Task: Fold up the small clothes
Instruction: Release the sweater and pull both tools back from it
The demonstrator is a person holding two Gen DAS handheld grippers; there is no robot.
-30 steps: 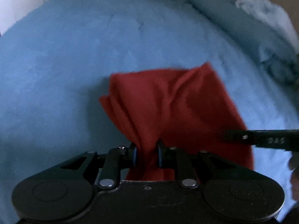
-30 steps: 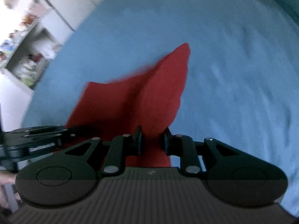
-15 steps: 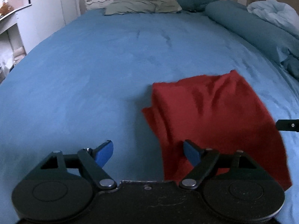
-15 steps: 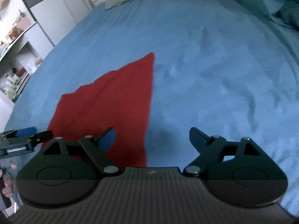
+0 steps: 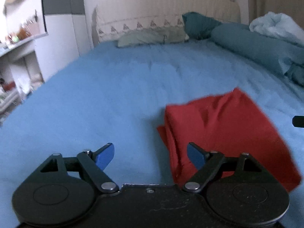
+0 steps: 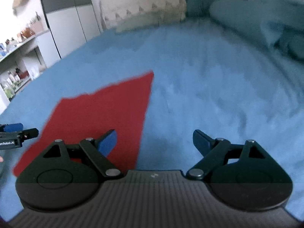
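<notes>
A folded red cloth (image 5: 224, 131) lies on the blue bed sheet (image 5: 106, 95). In the left wrist view it is at the lower right, with a creased left edge. My left gripper (image 5: 150, 154) is open and empty, just left of the cloth's near edge. In the right wrist view the red cloth (image 6: 102, 114) lies at the lower left. My right gripper (image 6: 154, 140) is open and empty, over the sheet to the right of the cloth. The left gripper's tip (image 6: 13, 135) shows at the far left of that view.
Pillows (image 5: 152, 37) and a rolled teal duvet (image 5: 252, 45) lie at the head and right side of the bed. A pale blue bundle (image 5: 275, 27) sits at the far right. Shelves (image 5: 17, 60) and a wardrobe (image 5: 60, 19) stand to the left.
Both grippers let go of the red cloth and opened, then drew back and tilted up. The cloth now lies flat on the sheet.
</notes>
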